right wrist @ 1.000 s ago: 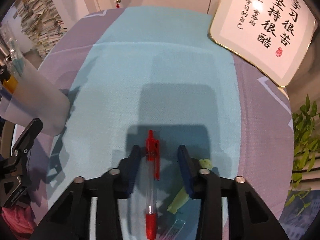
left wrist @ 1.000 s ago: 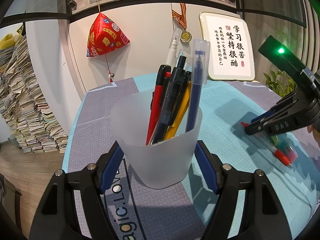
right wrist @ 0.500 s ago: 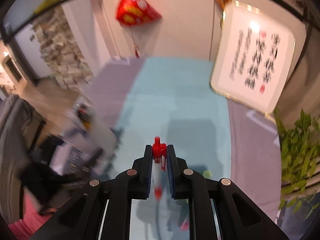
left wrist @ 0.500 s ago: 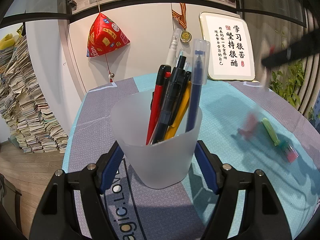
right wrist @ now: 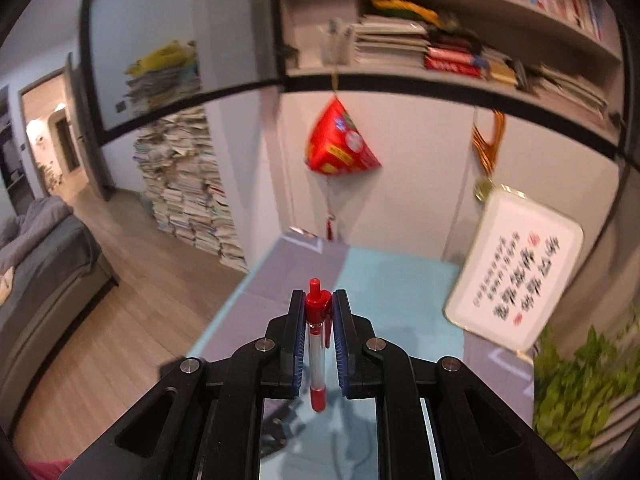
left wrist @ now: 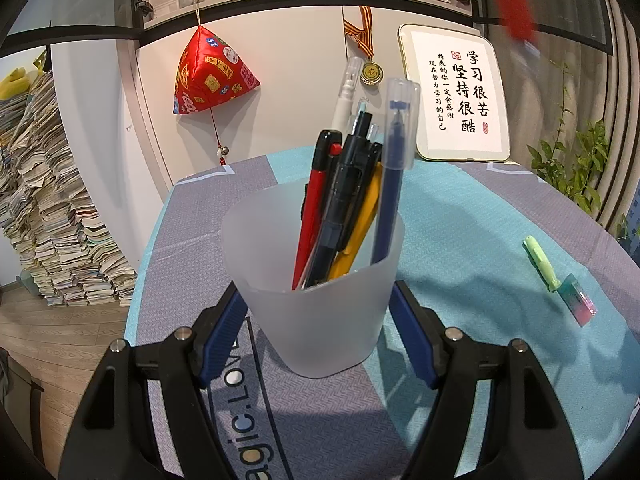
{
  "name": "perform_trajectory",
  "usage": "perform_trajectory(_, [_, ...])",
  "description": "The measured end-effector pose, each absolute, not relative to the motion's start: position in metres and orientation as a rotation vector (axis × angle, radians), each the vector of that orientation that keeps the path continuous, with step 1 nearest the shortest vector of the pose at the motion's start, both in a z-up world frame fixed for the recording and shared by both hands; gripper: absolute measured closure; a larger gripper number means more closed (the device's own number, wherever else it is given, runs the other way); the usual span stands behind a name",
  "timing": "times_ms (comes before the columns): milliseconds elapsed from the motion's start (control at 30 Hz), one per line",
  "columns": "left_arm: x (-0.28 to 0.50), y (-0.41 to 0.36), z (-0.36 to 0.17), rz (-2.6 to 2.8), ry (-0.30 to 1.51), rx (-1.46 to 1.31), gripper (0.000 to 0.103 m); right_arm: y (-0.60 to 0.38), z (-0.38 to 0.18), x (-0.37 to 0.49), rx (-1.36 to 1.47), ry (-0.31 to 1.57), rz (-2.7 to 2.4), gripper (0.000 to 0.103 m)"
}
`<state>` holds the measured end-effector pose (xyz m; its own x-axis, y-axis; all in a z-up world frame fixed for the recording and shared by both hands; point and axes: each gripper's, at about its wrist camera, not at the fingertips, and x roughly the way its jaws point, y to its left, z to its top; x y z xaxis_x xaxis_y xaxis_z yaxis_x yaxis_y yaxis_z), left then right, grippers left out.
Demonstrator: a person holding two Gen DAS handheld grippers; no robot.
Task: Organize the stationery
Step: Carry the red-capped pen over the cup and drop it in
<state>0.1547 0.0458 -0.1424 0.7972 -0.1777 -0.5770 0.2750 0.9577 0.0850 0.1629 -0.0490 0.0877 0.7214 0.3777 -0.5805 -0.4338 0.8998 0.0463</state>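
Carrying the red pen [right wrist: 315, 344], pinched by the right gripper [right wrist: 317, 302], should end tip-down over the cup [left wrist: 314, 280] (left gripper [left wrist: 316, 312] clamps it).

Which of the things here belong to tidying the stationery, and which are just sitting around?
Part of the job: frosted cup of pens in the left gripper; red pen in the right gripper; green highlighter; eraser.

Just lying about: framed calligraphy, red hanging ornament, medal, paper stacks, plant.
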Motion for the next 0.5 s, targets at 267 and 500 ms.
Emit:
perform_trajectory(267, [0.155, 0.046, -0.142, -0.244, 0.601, 0.168, 0.032, -0.014, 0.073, 0.182, -0.078, 0.632, 0.532, 0.089])
perform_trajectory(500, [0.155, 0.046, -0.142, -0.244, 0.602, 0.169, 0.032, 0.004, 0.039, 0.203, -0.044, 0.69, 0.564, 0.089])
